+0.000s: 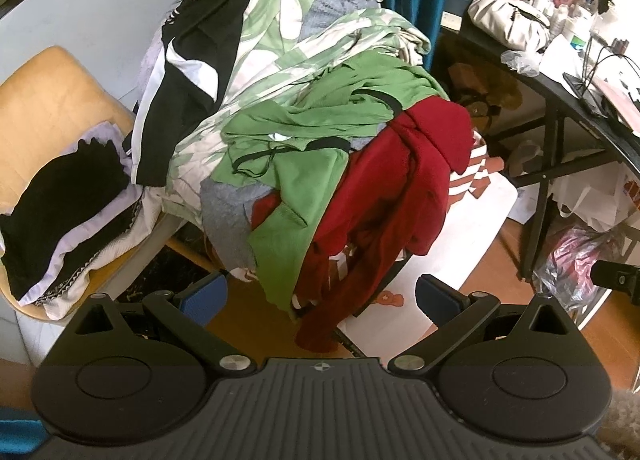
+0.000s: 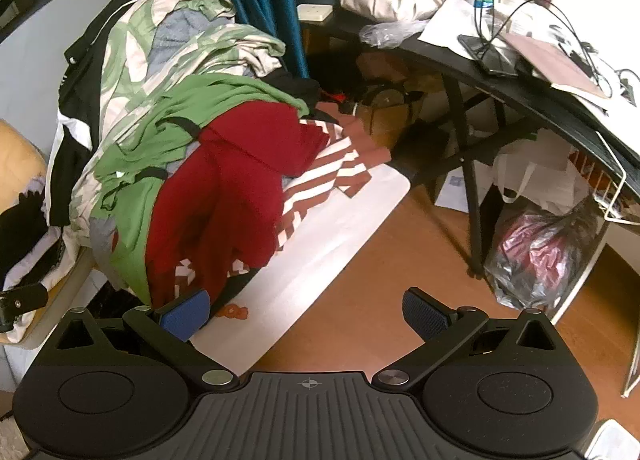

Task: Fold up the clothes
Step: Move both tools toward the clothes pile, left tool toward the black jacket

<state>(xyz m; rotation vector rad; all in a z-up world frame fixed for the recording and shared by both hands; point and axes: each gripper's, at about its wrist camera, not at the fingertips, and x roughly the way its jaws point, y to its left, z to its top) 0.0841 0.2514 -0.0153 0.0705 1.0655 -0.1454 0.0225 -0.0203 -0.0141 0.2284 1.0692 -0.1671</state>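
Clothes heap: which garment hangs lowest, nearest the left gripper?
The dark red garment; its end dangles between the open left gripper pads, below the green top.

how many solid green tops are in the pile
2 that I can tell: one green top high on the pile, another green top draped lower beside the red garment. They may be one garment; more could be buried.

Your clothes sit unfolded in one tall heap: a crumpled dark red knit garment (image 1: pixel 384 196) hangs down its near side, partly over a rumpled bright green top with black straps (image 1: pixel 304 132). Under the red one you see a rust-and-white striped piece (image 2: pixel 320 180) spilling out, while a black-and-white jacket (image 1: pixel 188 72) drapes the heap's far left side.
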